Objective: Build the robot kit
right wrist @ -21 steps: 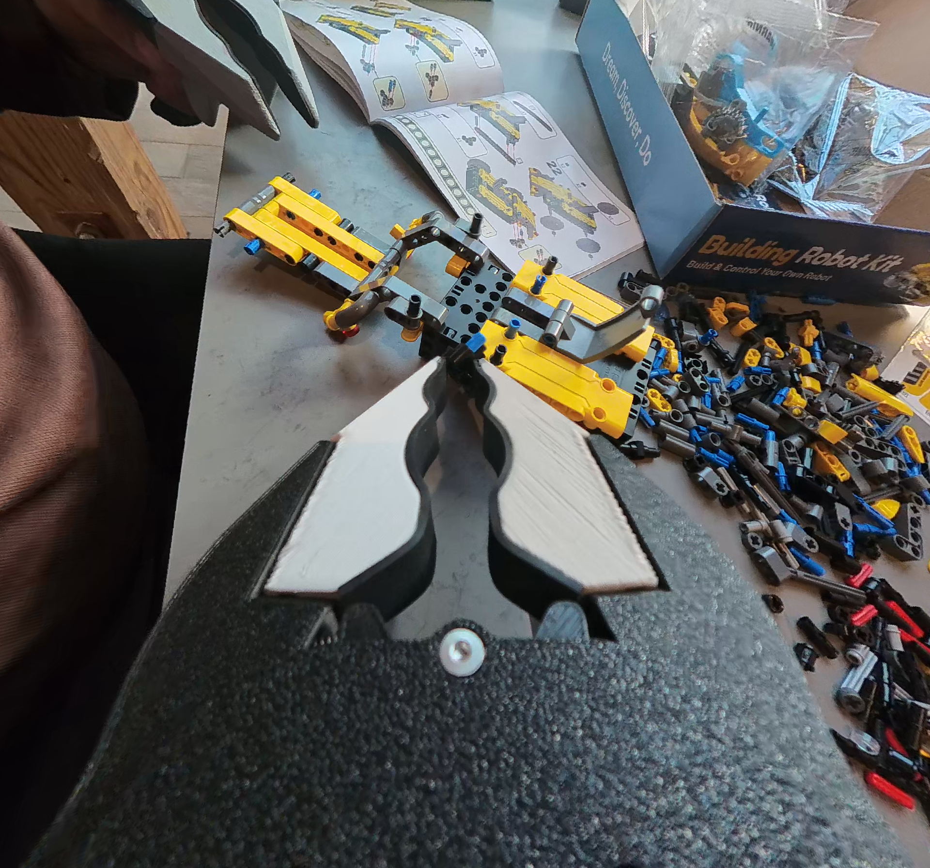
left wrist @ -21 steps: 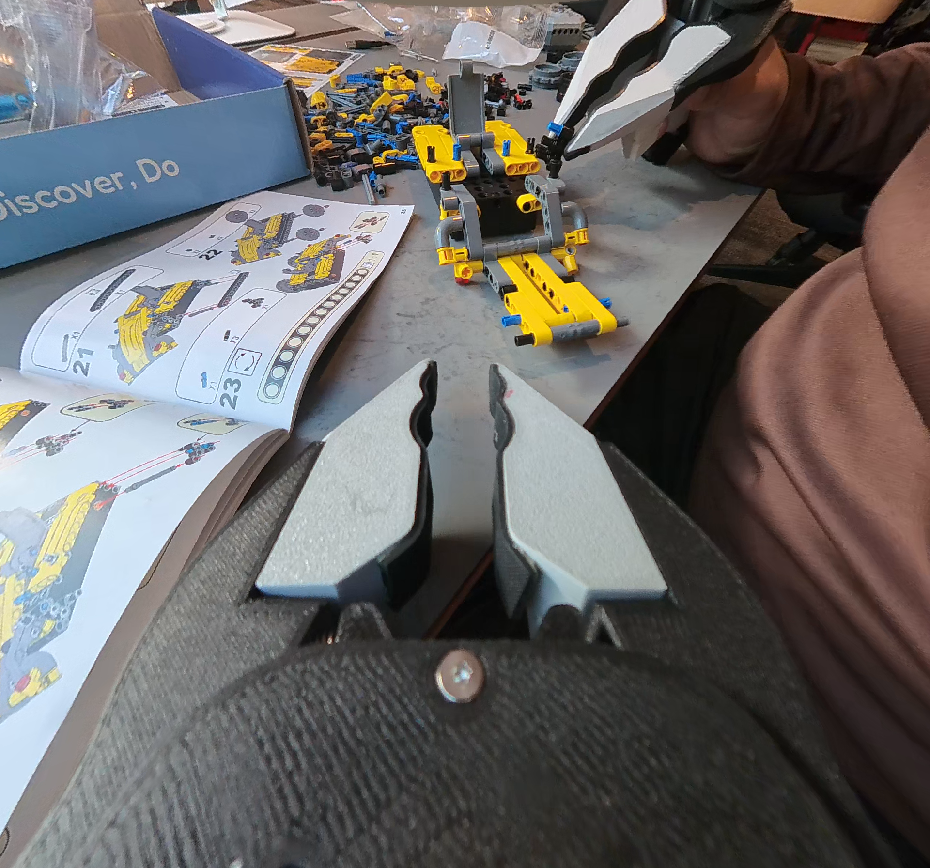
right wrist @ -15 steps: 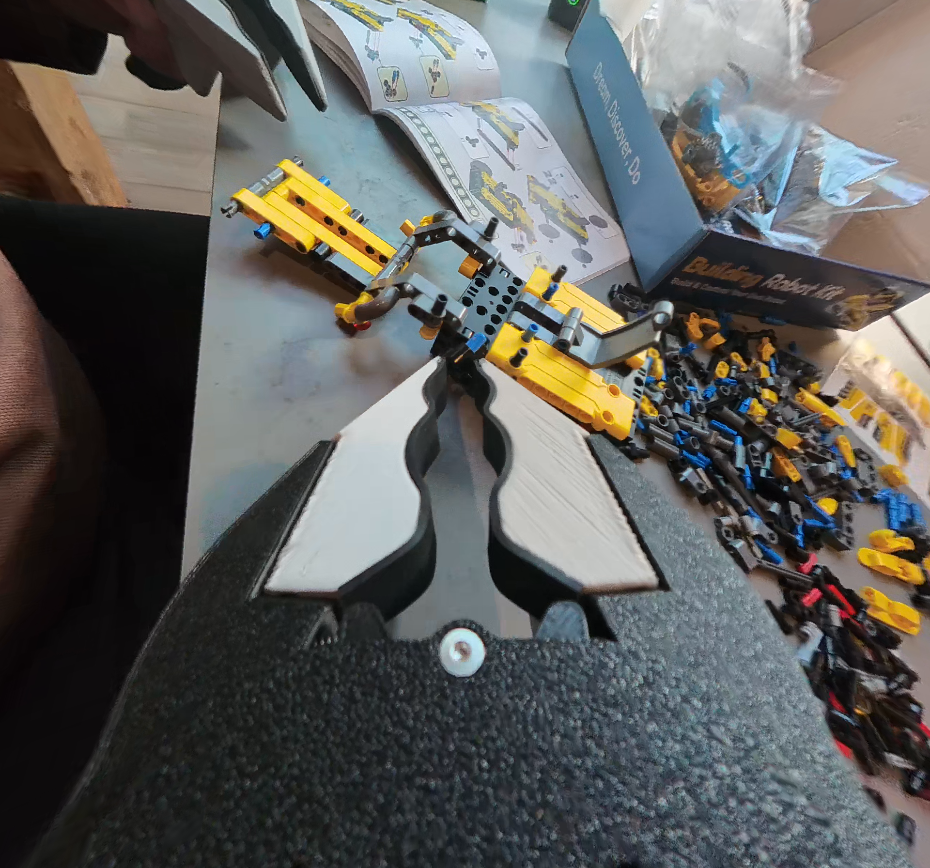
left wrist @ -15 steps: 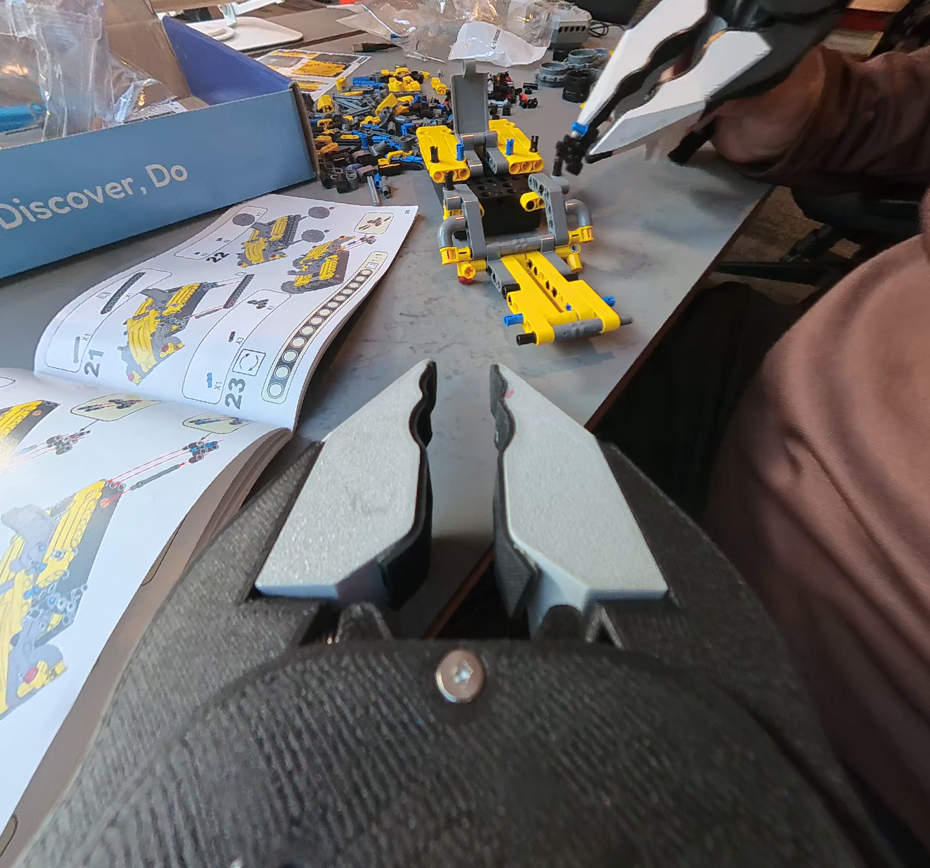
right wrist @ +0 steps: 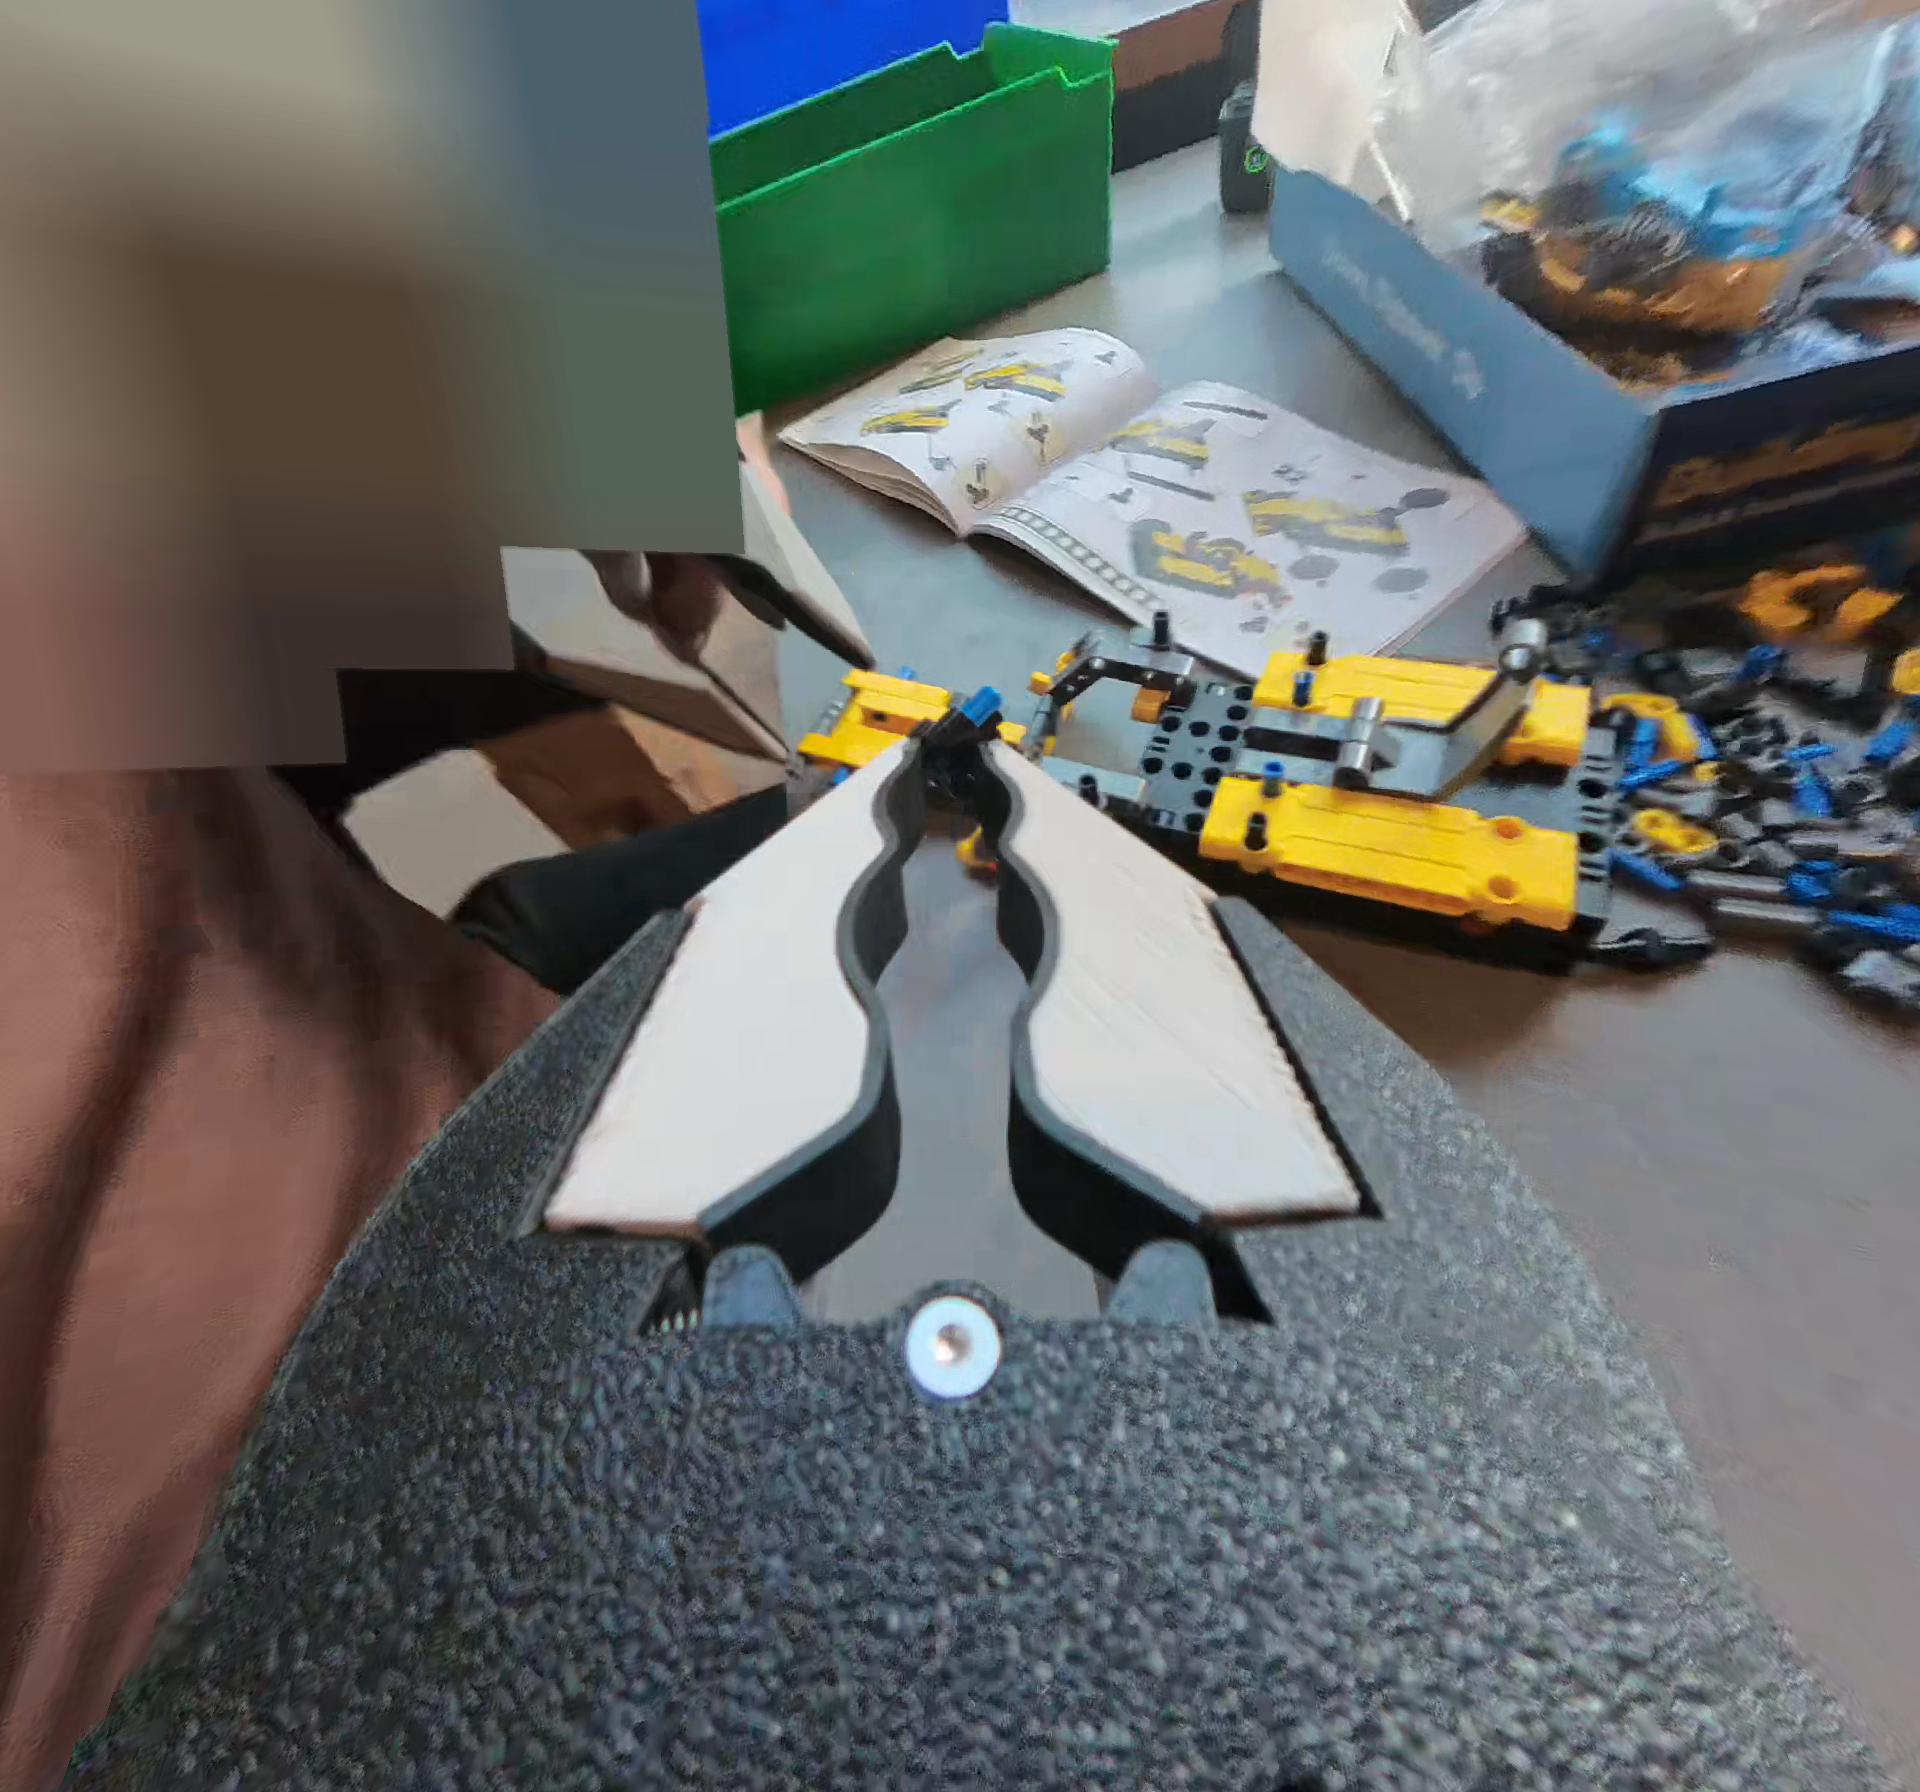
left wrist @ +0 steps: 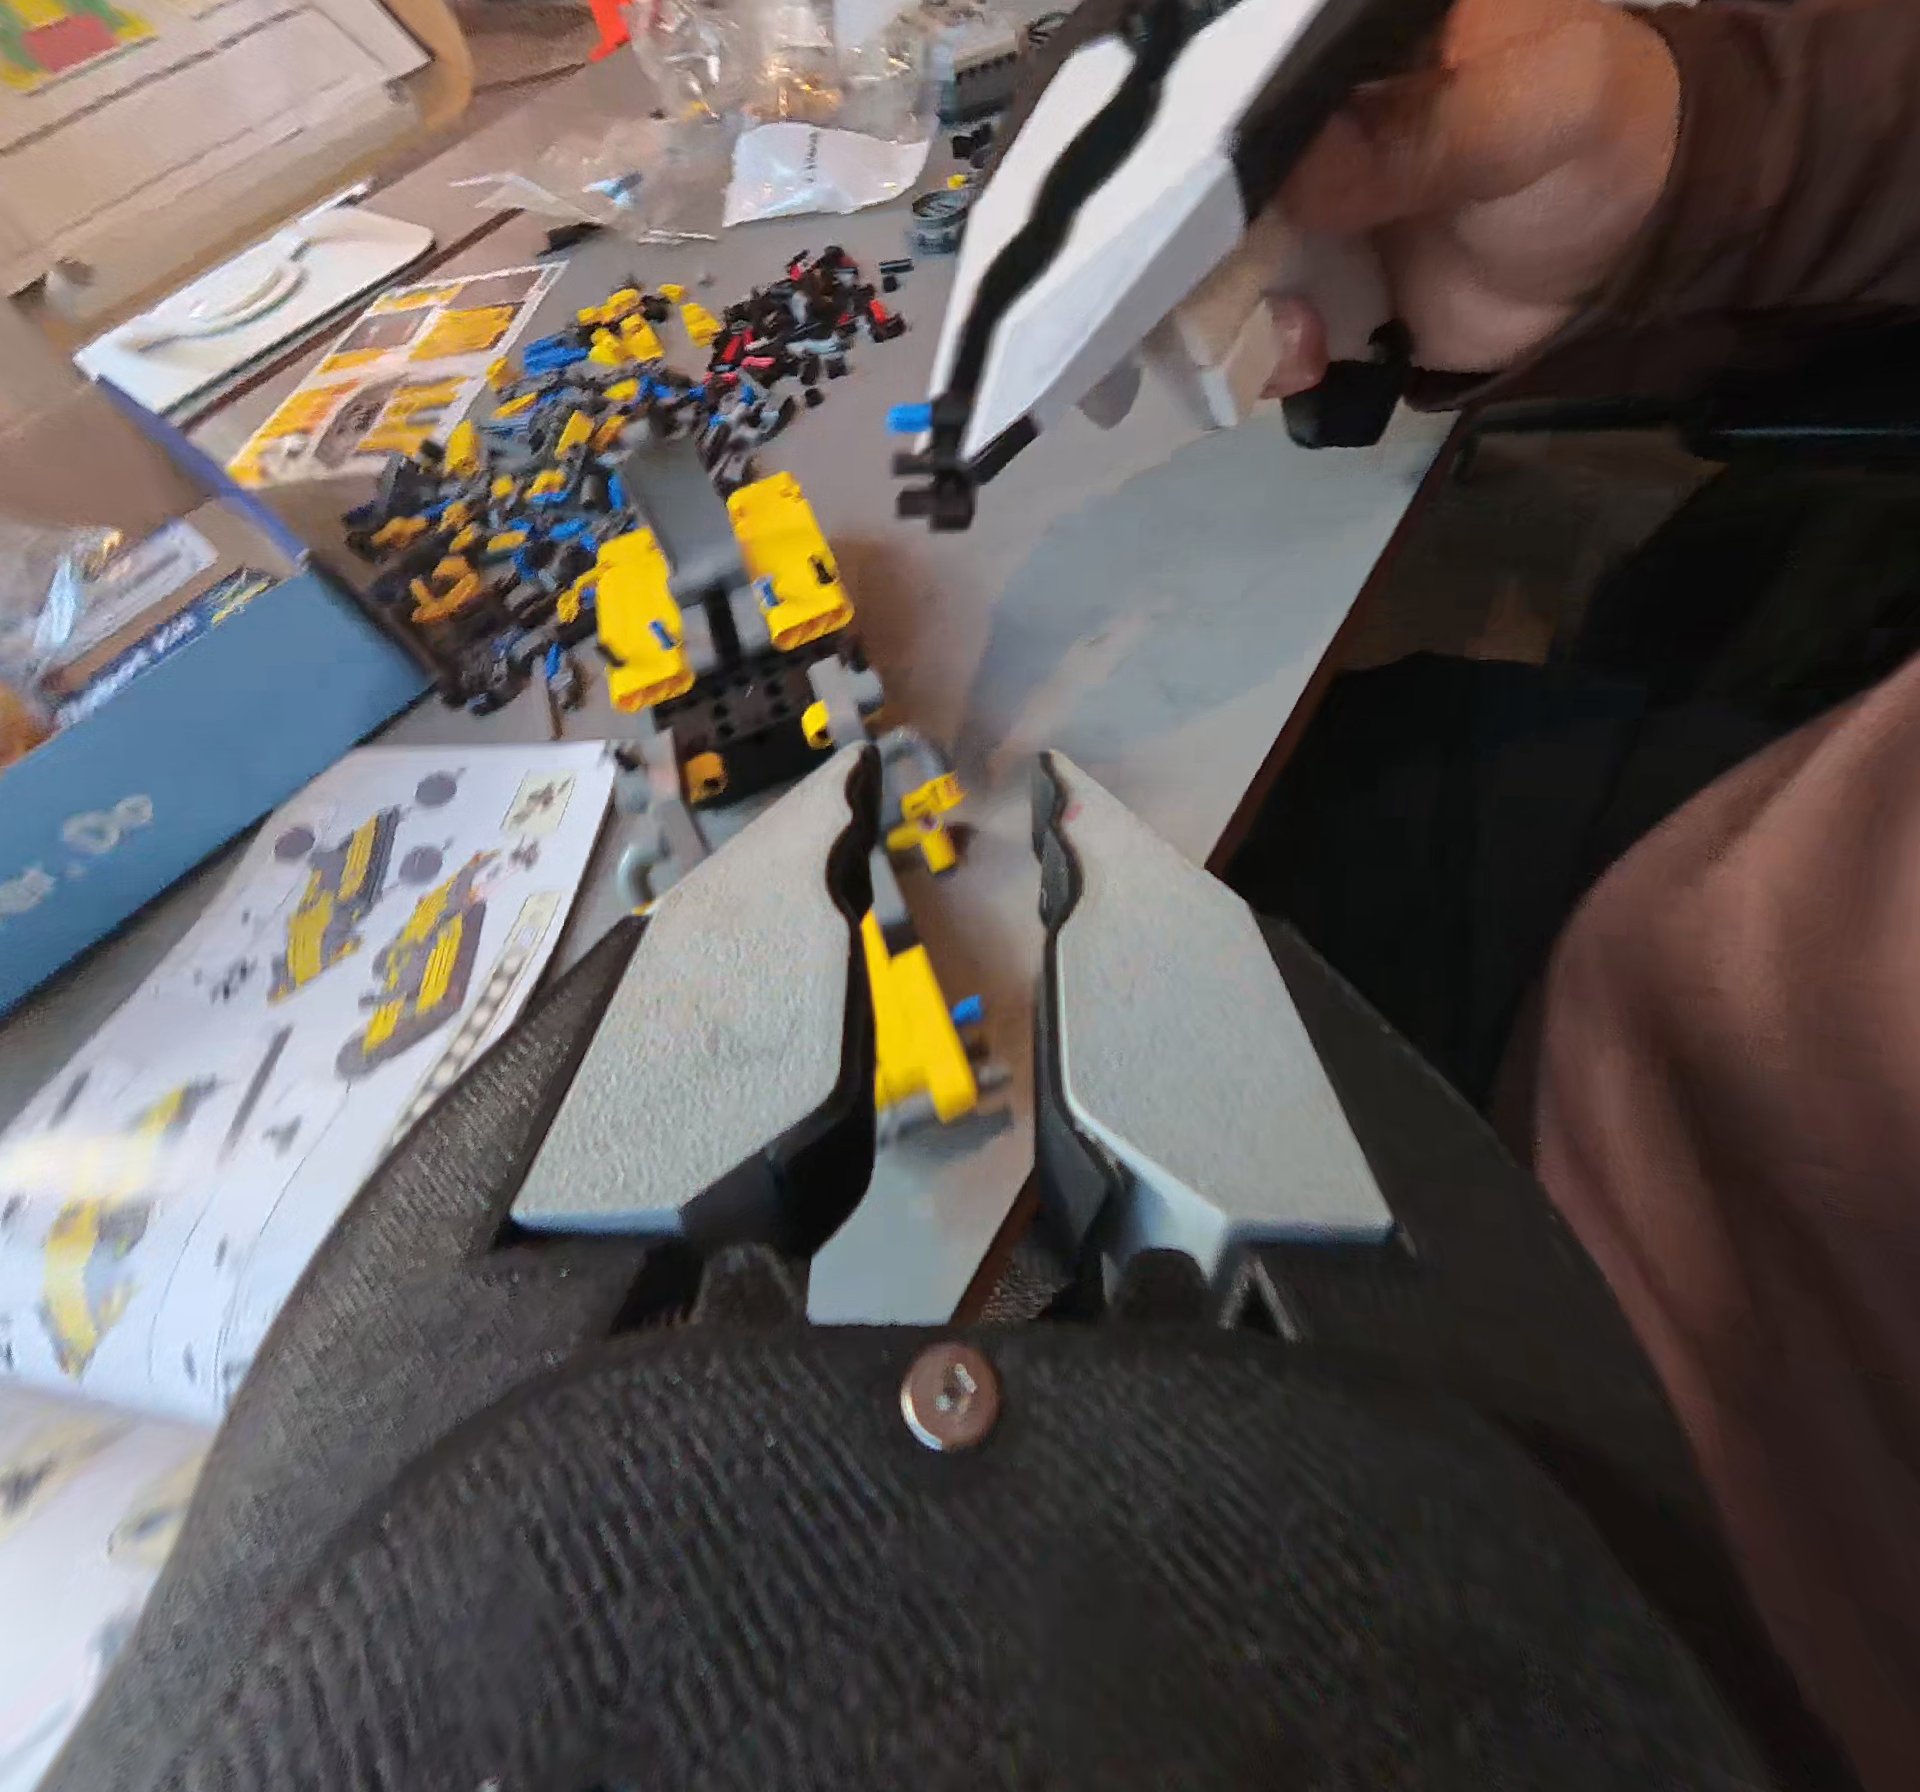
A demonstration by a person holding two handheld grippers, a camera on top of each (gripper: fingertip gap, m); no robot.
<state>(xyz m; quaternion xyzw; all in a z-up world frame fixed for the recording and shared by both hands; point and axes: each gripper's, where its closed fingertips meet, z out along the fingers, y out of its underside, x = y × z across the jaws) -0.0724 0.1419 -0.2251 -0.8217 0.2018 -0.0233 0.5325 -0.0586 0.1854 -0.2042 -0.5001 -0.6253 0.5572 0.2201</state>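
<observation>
In the left wrist view, the left gripper [left wrist: 951, 786] hangs with fingers parted and empty over the yellow model [left wrist: 727, 620]; a lettered blue box [left wrist: 177, 755] sits left of it. In the right wrist view, the right gripper [right wrist: 951, 755], raised above the table [right wrist: 1558, 1119], pinches a small black-and-blue piece [right wrist: 961, 729]; an open booklet [right wrist: 1143, 485] lies ahead.

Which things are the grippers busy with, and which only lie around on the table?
In use:
- right gripper, shut on a small black part
- left gripper, open over the yellow and black model

Lying about:
- instruction booklet
- blue box
- pile of loose parts
- green bin
- plastic bags
</observation>
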